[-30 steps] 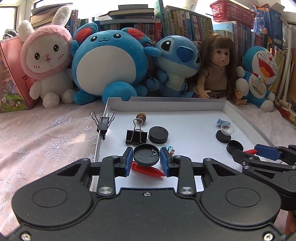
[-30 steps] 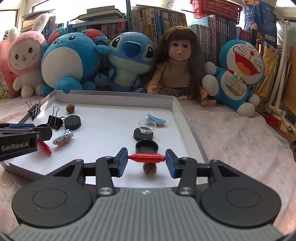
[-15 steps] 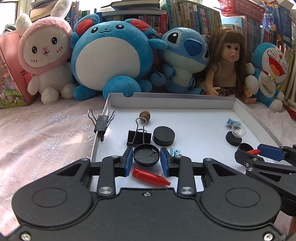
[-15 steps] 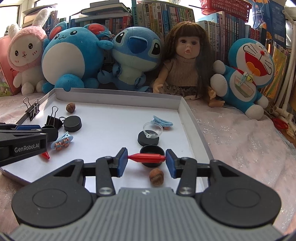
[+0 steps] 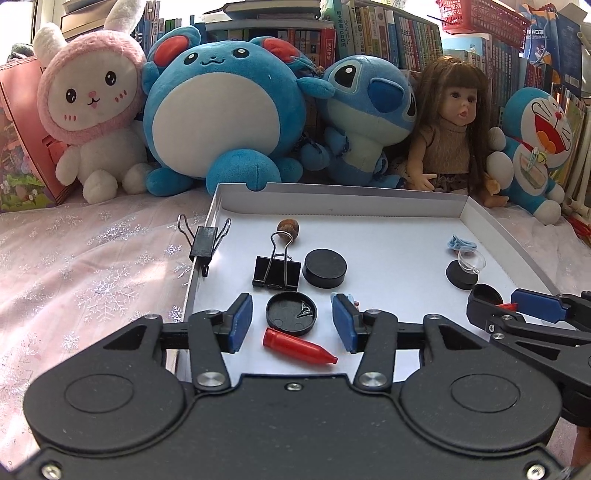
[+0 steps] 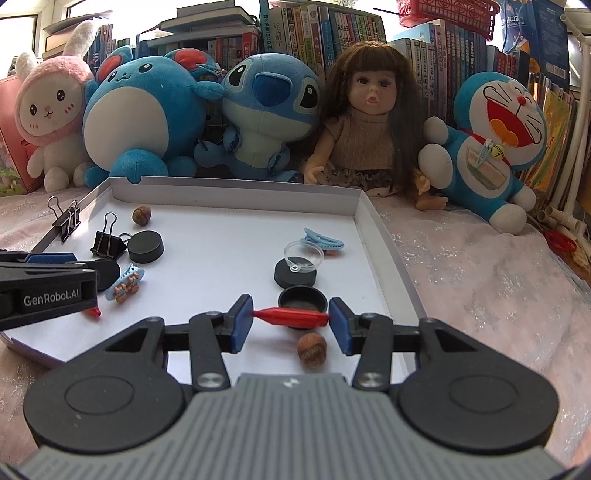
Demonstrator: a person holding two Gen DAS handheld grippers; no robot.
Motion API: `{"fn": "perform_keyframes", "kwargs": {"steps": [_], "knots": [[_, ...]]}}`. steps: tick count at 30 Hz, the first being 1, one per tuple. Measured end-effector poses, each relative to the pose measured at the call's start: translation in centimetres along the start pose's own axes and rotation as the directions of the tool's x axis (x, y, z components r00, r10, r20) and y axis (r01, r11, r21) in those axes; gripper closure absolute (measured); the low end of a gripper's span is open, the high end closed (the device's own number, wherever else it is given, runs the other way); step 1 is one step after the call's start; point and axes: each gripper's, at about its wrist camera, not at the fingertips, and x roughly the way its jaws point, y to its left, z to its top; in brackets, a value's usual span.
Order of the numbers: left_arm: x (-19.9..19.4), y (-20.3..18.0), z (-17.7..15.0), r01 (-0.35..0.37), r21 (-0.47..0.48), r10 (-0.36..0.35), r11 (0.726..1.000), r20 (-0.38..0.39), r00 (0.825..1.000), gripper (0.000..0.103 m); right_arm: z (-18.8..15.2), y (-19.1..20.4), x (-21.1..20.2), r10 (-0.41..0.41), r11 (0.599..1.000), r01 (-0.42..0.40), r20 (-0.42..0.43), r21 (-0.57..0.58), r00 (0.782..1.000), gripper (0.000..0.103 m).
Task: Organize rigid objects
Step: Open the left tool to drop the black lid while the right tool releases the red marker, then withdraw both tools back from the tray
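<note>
A white tray (image 5: 332,206) is seen on a pink cloth (image 5: 92,266), and it is the largest thing in both views. Behind it, at 12 o'clock, a row of soft toys (image 5: 221,110) and a doll (image 6: 369,122) is placed against books (image 6: 332,33).

The left gripper (image 5: 291,323) is held low over the tray's near edge with its jaws apart, and nothing is touched by the blue pads (image 5: 240,321). Between the pads an upturned black lid (image 5: 291,313) is seen on the tray floor, and a red crayon (image 5: 299,347) lies just at 6 o'clock of the lid.

The right gripper (image 6: 291,319) is closed on a second crayon (image 6: 290,316), which is held crosswise by its two ends. Whether this crayon is lifted off the tray cannot be told. A black cap (image 6: 303,300) lies just behind it, and a nut (image 6: 312,349) is seen at 5 o'clock of it.

Farther on the tray, a black puck (image 5: 325,267) lies beside a binder clip (image 5: 276,271), and another nut (image 5: 288,227) is at 12 o'clock of the clip. A second clip (image 5: 203,242) is clamped on the tray's left wall. A clear dish (image 6: 303,255) rests on a black disc (image 6: 295,276), with a blue hair clip (image 6: 323,240) near it at 1 o'clock. One more hair clip (image 6: 125,282) lies beside the left gripper.
</note>
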Motion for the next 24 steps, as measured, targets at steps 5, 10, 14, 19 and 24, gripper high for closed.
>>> {"fn": "perform_keyframes", "kwargs": {"steps": [5,10,14,19,24], "knots": [[-1.5,-0.1,0.0,-0.013,0.013,0.013,1.0,0.039,0.999,0.027,-0.2,-0.2,-1.1,-0.002,1.0,0.002,0.025,-0.002,1.0,0.034],[-3.1,0.0,-0.1,-0.007,0.033,0.006,0.999,0.044,0.999,0.023,-0.2,-0.6,-2.5,-0.006,1.0,0.007,0.059,-0.005,0.998,0.023],[-4.6,0.1,-0.6,-0.006,0.042,0.004,0.999,0.053,0.999,0.021,-0.3,-1.1,-3.9,-0.004,1.0,0.005,0.088,-0.008,0.996,0.018],[-6.3,0.8,-1.4,0.004,0.031,-0.005,1.0,0.06,0.998,0.02,-0.9,-1.4,-5.4,0.002,1.0,-0.001,0.096,-0.015,0.995,0.016],[-8.3,1.8,-3.2,0.002,0.019,-0.004,1.0,0.078,0.997,0.02,-2.5,-1.9,-6.7,0.003,1.0,-0.003,0.092,0.009,0.996,0.015]]}}
